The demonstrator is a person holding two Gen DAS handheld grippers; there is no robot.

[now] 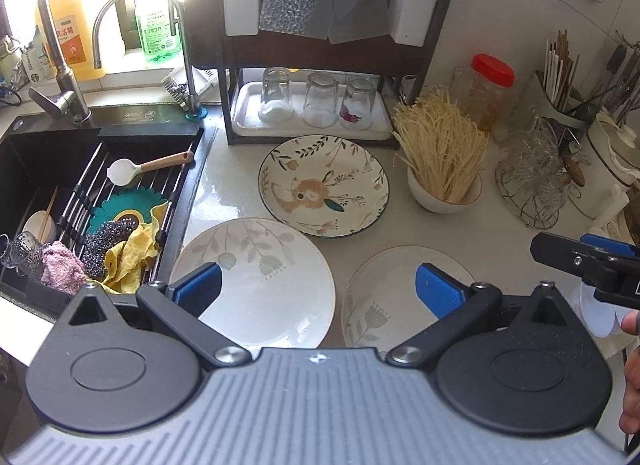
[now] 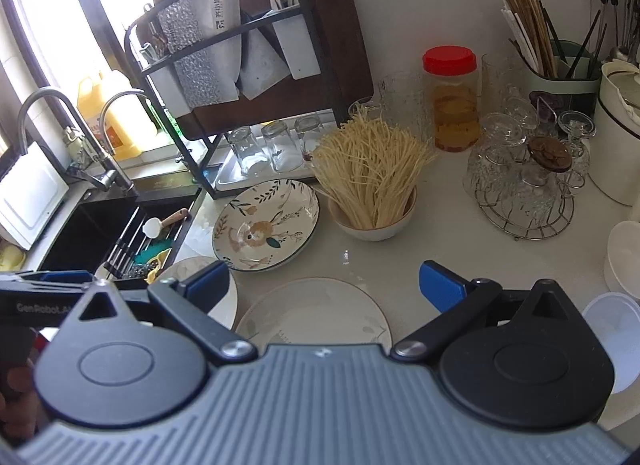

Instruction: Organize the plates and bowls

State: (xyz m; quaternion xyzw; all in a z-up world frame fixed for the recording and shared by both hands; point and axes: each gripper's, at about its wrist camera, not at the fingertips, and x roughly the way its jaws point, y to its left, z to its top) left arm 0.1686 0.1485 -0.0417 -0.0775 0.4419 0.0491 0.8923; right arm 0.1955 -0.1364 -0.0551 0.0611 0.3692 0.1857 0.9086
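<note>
Plates sit on the pale desk [image 1: 224, 169] beside the black sink [image 1: 48, 169], floral plate [image 1: 323, 185] behind two white plates [image 1: 272, 285], both tools, left tool [image 1: 318, 285] and right tool [image 2: 324, 285], spread wide and empty.

Cream plate [image 1: 323, 185] bears a tan rabbit; 2 white plates [image 1: 256, 285] carry grey-green floral sprigs.

Left wrist view: positioned above the counter [image 1: 224, 169], facing forward and down. Sink [image 1: 60, 169] at 9 o'clock, dish rack [image 1: 320, 45] at 12 o'clock.

Right wrist view: similar height, set further right, angled toward 11 o'clock.

Shared coverage: floral plate [image 1: 324, 185] [image 2: 266, 225], bowl of noodles [image 1: 442, 161] [image 2: 372, 189], rack, faucets, red-lidded jar [image 1: 490, 89] [image 2: 454, 99].
</note>
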